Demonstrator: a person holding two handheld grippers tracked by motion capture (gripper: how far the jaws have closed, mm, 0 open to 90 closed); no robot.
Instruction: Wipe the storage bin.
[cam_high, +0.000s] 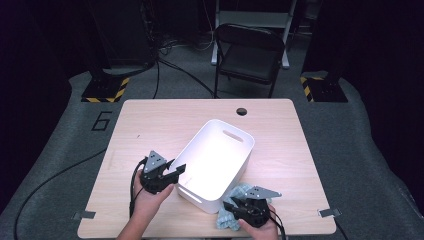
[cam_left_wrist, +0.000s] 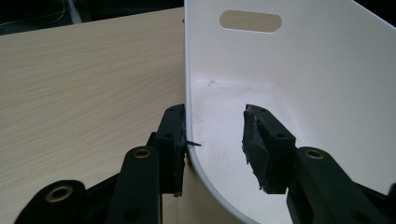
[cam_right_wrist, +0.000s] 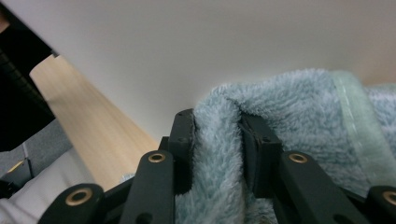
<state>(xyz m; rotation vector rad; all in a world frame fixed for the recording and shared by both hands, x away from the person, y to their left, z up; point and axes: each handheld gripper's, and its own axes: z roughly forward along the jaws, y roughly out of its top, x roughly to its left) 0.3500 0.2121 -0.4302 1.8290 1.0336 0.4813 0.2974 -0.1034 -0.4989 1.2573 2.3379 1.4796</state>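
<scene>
Table (cam_high: 150, 115): right gripper (cam_right_wrist: 217, 140) pinches blue towel (cam_right_wrist: 289, 107) beside bin (cam_high: 220, 155); left gripper (cam_left_wrist: 215, 140) jaws apart, straddling bin wall.

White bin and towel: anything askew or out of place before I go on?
Nothing damaged or spilled. The white bin sits turned at an angle to the table edges. The light blue towel lies crumpled outside it at the near corner, pinched by the right gripper.

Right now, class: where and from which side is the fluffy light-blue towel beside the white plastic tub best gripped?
Pinch a raised fold of the fluffy light-blue towel, coming from the table's near edge: the white plastic tub blocks its far side. The right gripper pinches such a fold.
</scene>
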